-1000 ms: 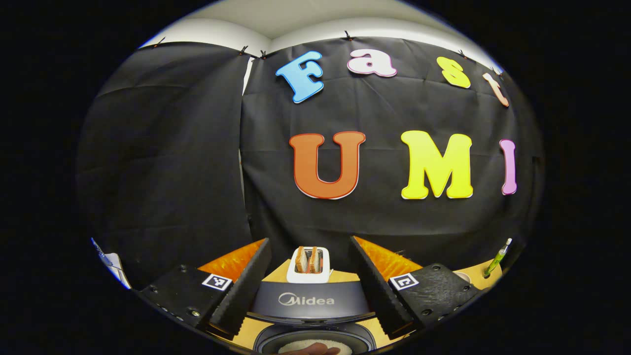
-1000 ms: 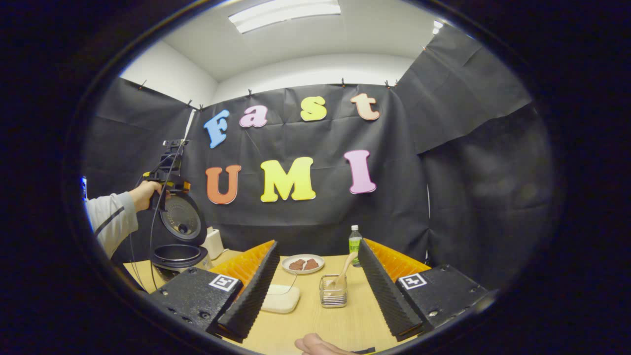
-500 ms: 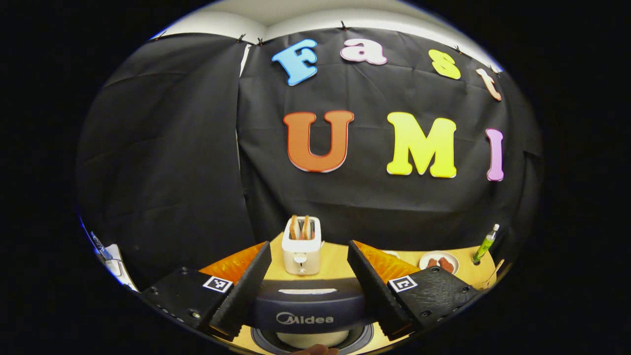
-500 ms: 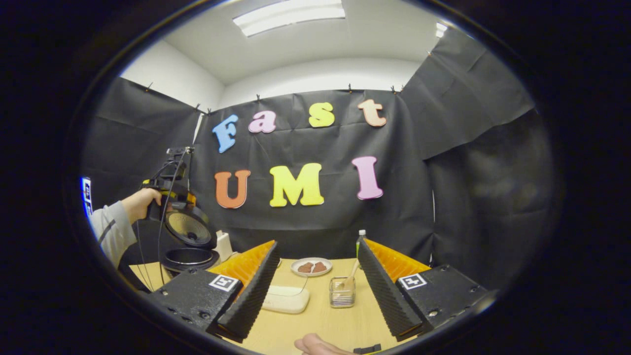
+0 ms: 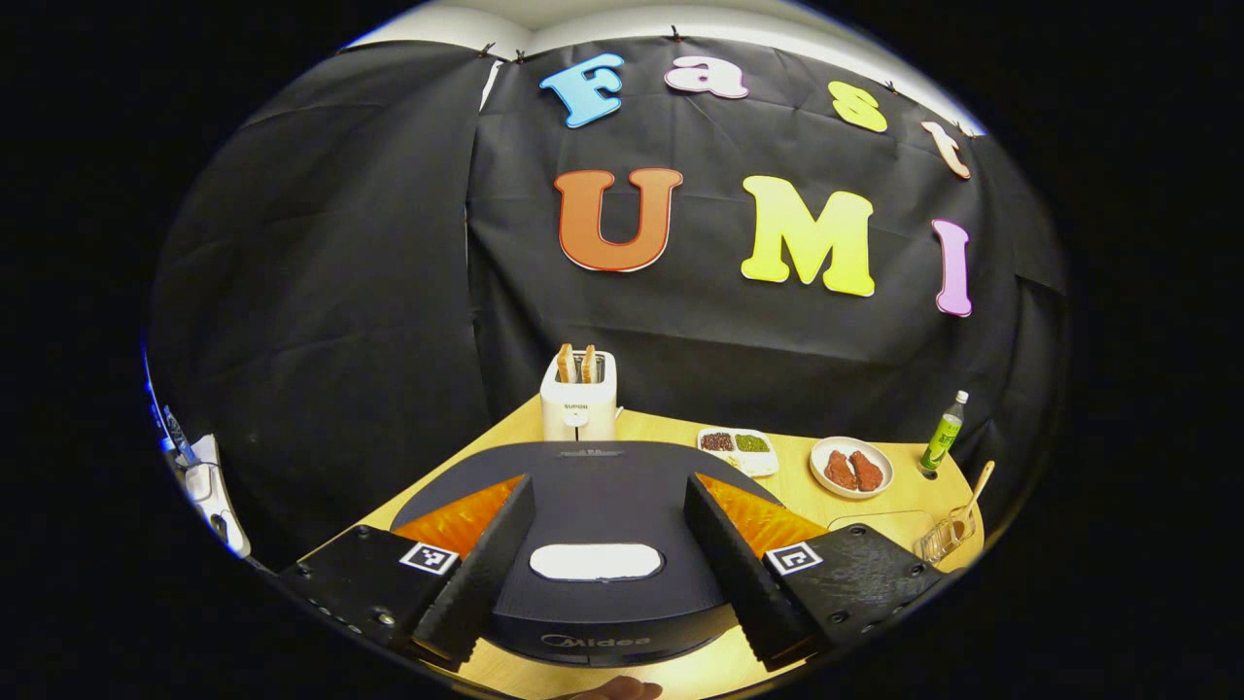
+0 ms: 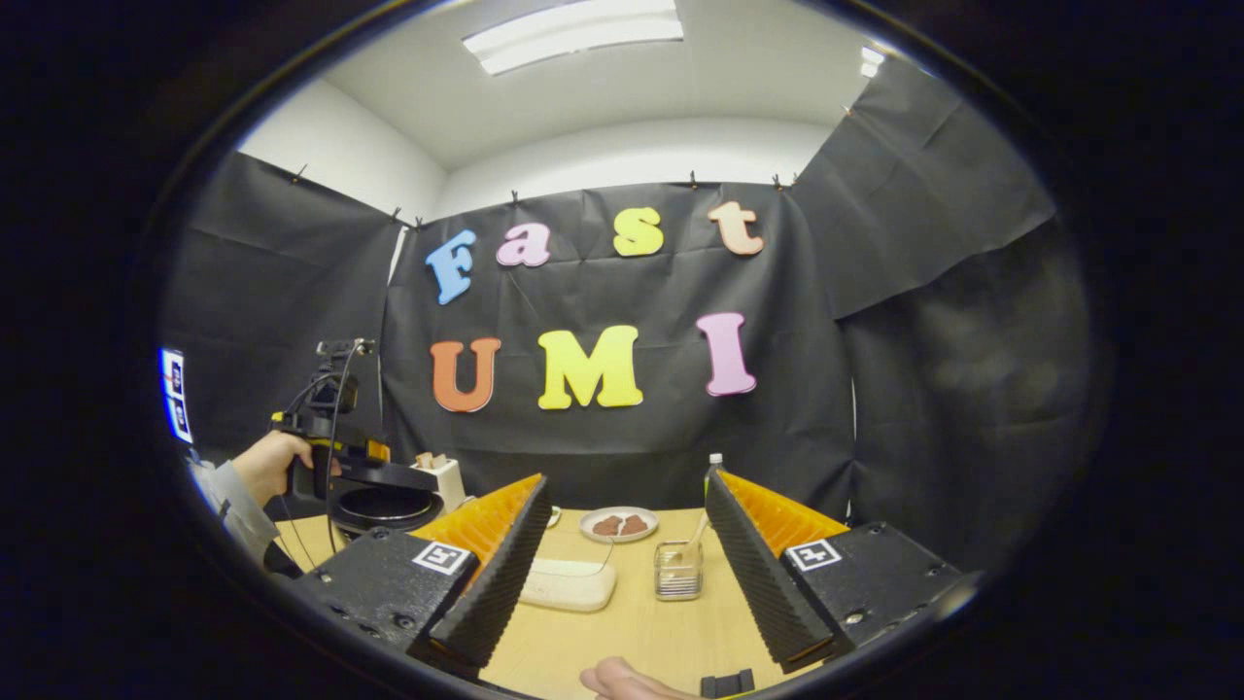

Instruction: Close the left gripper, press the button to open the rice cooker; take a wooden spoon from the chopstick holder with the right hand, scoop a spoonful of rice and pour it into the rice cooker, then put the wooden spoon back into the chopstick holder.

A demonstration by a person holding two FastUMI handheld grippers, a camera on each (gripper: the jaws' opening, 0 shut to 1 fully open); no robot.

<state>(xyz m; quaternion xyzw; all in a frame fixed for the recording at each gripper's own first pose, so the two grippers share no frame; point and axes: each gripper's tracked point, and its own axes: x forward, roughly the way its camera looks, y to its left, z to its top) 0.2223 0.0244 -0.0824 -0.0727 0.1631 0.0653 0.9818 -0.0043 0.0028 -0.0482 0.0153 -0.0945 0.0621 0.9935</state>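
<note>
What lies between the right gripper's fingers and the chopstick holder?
Bare wooden table, seen in the right gripper view: the chopstick holder stands ahead of the open right gripper, untouched.

A white toaster with two bread slices stands at the wooden table's far edge; rightward sit a white divided dish, a round plate of brown pieces and a green bottle
</note>
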